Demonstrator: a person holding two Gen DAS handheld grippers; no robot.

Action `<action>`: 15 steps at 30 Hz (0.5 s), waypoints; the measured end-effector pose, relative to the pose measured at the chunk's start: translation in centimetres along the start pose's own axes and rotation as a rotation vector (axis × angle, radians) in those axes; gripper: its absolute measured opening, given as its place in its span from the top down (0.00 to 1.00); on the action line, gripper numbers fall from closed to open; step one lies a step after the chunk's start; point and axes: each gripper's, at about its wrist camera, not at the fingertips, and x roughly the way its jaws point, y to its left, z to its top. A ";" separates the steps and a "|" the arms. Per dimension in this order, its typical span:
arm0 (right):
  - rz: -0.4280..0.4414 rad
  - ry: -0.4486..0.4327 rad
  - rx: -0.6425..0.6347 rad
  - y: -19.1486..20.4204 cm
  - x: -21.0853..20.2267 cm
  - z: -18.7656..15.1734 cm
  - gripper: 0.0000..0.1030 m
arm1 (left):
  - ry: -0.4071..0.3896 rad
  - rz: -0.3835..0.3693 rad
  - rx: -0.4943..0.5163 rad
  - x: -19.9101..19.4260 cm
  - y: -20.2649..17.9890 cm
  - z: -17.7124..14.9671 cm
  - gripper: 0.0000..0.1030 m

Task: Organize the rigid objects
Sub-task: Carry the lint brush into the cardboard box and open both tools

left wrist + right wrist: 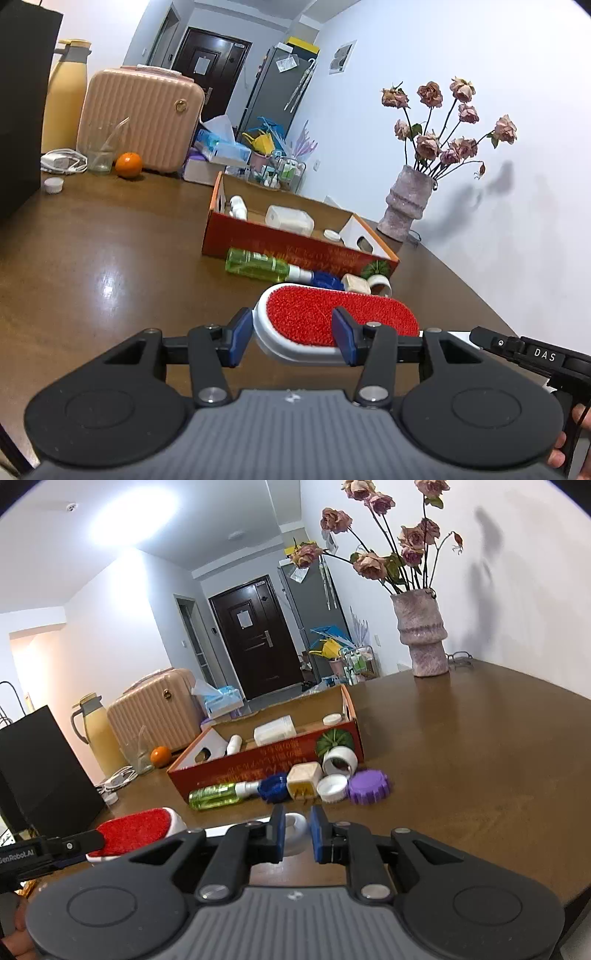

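Note:
My left gripper (291, 338) is shut on a white lint brush with a red pad (332, 317), held just above the table; the brush also shows in the right wrist view (136, 829). My right gripper (297, 832) has its blue pads (319, 834) around a white ring-shaped piece (295, 830). Whether they pinch it I cannot tell. An orange cardboard box (295, 251) (266, 764) holds several white items. In front of it lie a green spray bottle (258, 264) (218, 794), a blue cap (273, 786), a plug adapter (303, 779), a white cap (332, 788) and a purple lid (369, 781).
A vase of dried roses (406, 203) (423, 635) stands at the table's far right. A pink suitcase (140, 118), a yellow jug (62, 99), a glass (101, 151), an orange (128, 165) and a charger (62, 160) stand at the far left, by a black bag (40, 768).

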 end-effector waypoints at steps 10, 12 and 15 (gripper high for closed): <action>0.024 -0.019 -0.024 -0.9 9.6 7.5 0.85 | -0.023 -0.027 -0.003 9.7 1.2 8.6 0.54; 0.029 -0.007 -0.019 -1.3 12.2 8.9 0.85 | -0.018 -0.023 0.003 12.2 1.5 10.0 0.54; 0.025 0.018 -0.014 -1.8 16.2 10.6 0.85 | 0.017 -0.007 0.002 16.0 2.3 11.6 0.54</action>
